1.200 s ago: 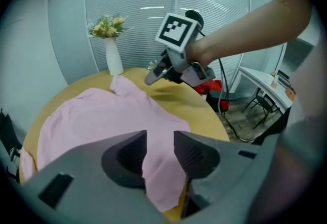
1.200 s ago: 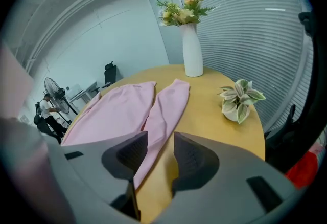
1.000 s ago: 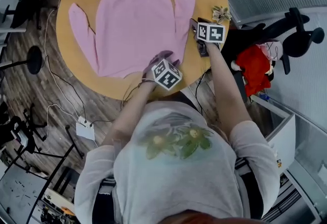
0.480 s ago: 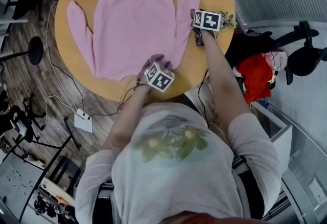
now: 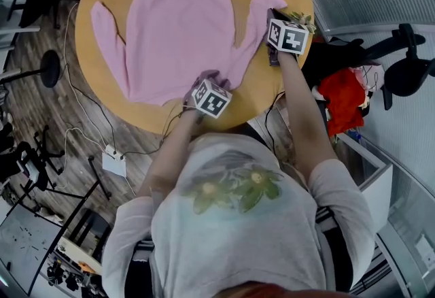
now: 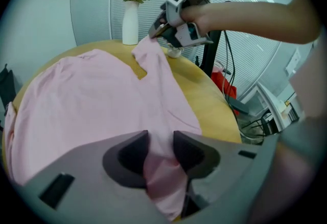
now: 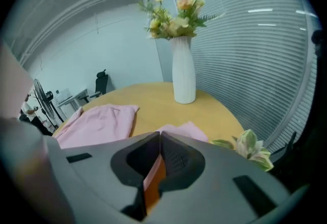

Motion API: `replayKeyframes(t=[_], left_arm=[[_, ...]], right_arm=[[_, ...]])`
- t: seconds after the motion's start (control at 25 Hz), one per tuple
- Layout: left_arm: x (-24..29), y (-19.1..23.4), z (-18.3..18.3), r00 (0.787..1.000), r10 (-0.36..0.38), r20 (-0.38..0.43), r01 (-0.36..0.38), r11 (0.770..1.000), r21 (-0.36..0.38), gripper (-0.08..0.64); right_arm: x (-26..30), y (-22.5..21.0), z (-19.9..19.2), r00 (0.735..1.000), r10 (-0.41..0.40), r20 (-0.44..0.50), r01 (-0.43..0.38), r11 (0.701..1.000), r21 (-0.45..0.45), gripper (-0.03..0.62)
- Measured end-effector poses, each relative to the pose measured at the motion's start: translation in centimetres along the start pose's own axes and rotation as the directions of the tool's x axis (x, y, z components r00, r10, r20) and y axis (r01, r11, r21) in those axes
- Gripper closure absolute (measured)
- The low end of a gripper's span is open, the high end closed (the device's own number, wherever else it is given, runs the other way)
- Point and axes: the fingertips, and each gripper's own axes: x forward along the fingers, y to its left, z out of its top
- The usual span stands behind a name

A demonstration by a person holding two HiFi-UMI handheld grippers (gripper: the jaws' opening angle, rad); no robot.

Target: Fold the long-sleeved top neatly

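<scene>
A pink long-sleeved top (image 5: 180,31) lies spread flat on the round wooden table (image 5: 262,86). My left gripper (image 5: 208,80) is at the top's near hem, shut on a bunched fold of pink cloth (image 6: 159,166) that fills the gap between its pads. My right gripper (image 5: 272,12) is shut on the cuff of the right sleeve (image 5: 262,7) near the table's right edge. A thin strip of pink cloth shows pinched between its pads (image 7: 153,166). In the left gripper view the right gripper (image 6: 157,34) lifts the cuff a little off the table. The left sleeve (image 5: 109,38) lies flat.
A white vase of flowers (image 7: 184,77) stands at the table's far edge, and a loose artificial flower (image 7: 250,147) lies by the right edge near my right gripper. Beside the table on the right are an office chair and a red cloth (image 5: 340,96). Cables run over the floor at left.
My right gripper has shut on the sleeve cuff and drawn it outward to the right, away from the body. The left gripper has stayed at the hem.
</scene>
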Motion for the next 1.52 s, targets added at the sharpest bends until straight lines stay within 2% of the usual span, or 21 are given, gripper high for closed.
replayKeyframes(t=[0.16,0.4,0.56,0.88,1.12,1.28,1.4,1.52], left_arm=[[-0.4,0.4,0.2,0.999,-0.033,-0.002,0.033,0.998,-0.058,0.413],[-2.7,1.3,1.6,0.997,0.002,0.078,0.005,0.996,-0.092,0.413],[-4.4,2.1,1.6,0.992,0.037,0.118,-0.025,0.994,-0.106,0.413],[-9.1,5.1,0.2,0.975,0.081,0.205,-0.053,0.989,-0.140,0.413],[-12.8,9.3,-3.3,0.969,0.103,0.226,-0.069,0.985,-0.156,0.413],[-15.5,13.0,-6.7,0.964,0.126,0.232,-0.089,0.983,-0.162,0.413],[-17.0,15.2,-8.9,0.962,0.139,0.236,-0.095,0.978,-0.188,0.413],[-17.9,17.1,-10.5,0.962,0.141,0.235,-0.093,0.975,-0.201,0.413]], right_arm=[[-4.9,-1.2,1.9,0.995,-0.018,0.095,0.012,0.998,0.066,0.569],[-11.2,-2.0,1.7,0.981,0.011,0.196,-0.035,0.992,0.119,0.569],[-12.8,-1.1,0.8,0.970,0.062,0.234,-0.094,0.987,0.127,0.569],[-14.2,2.5,0.1,0.964,0.065,0.259,-0.099,0.988,0.118,0.569],[-14.8,9.5,0.8,0.955,0.098,0.281,-0.122,0.990,0.071,0.569],[-14.3,17.9,0.3,0.950,0.146,0.276,-0.154,0.988,0.009,0.569],[-12.2,25.0,-2.1,0.954,0.195,0.225,-0.196,0.980,-0.019,0.569],[-8.9,31.2,-6.3,0.966,0.229,0.121,-0.229,0.973,-0.016,0.569]])
